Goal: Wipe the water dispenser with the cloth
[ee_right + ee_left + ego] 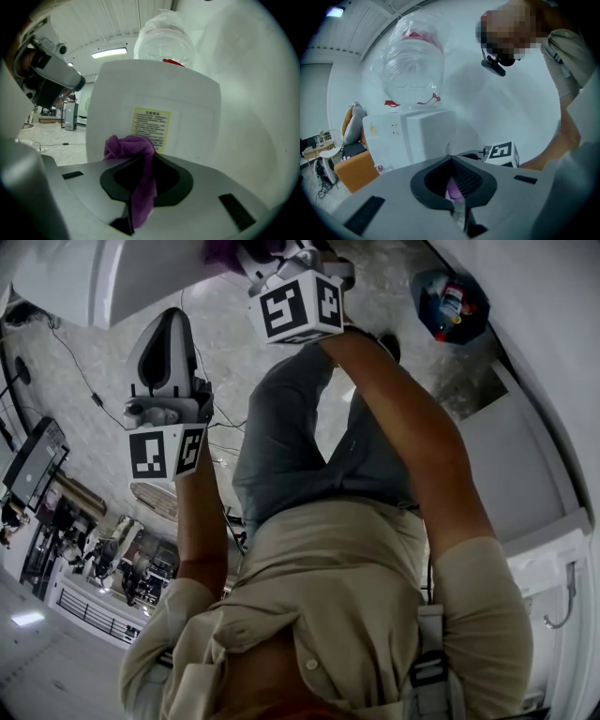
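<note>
The white water dispenser [412,136] carries a clear plastic-wrapped bottle [410,70] on top. My right gripper [142,163] is shut on a purple cloth [126,146], which is bunched against the dispenser's flat side panel [197,117] just below a yellow label [151,125]. In the head view that gripper [258,251] sits at the top edge with the cloth [223,249] beside the white panel [141,273]. My left gripper [169,320] hangs lower and left of it, off the dispenser. Its jaws [451,160] are shut, with a pale purple patch showing between them.
The person's legs [291,427] stand between the grippers and the floor. A blue bin of bottles [450,304] sits at upper right, with cables [75,362] on the floor at left. An orange seat [356,168] stands left of the dispenser, against white walls [525,474].
</note>
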Demonstrator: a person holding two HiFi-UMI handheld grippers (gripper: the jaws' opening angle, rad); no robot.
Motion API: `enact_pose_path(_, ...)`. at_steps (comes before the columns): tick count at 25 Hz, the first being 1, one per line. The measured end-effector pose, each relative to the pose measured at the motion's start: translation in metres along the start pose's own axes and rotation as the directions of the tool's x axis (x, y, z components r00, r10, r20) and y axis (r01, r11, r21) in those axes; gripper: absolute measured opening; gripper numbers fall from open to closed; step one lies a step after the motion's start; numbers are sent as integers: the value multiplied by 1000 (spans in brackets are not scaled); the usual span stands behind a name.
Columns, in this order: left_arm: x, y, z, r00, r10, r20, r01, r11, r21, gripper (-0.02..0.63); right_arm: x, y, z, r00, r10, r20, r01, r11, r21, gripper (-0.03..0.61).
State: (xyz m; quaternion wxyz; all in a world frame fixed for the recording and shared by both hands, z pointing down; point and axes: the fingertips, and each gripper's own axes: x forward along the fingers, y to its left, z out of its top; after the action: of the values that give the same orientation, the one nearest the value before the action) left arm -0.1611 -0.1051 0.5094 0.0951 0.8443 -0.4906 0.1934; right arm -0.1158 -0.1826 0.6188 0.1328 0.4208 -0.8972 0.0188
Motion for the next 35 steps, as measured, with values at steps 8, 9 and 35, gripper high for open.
enact_pose_path(8,-7,13,-14,1000,16,-8,-16,1000,-8,16,17,-125,-24,967,-247,-69,253,963,93,64)
enact_pose_path(9,-7,15,-15,1000,18,-10,-18,1000,-9,17,18,-134,-26,962,-262,-75,269,957,107,64)
enact_pose_path(35,5,9,-44,1000,5,-29,-6,1000,-23,17,20,25,-71,995,14,-98,-7,997,76,64)
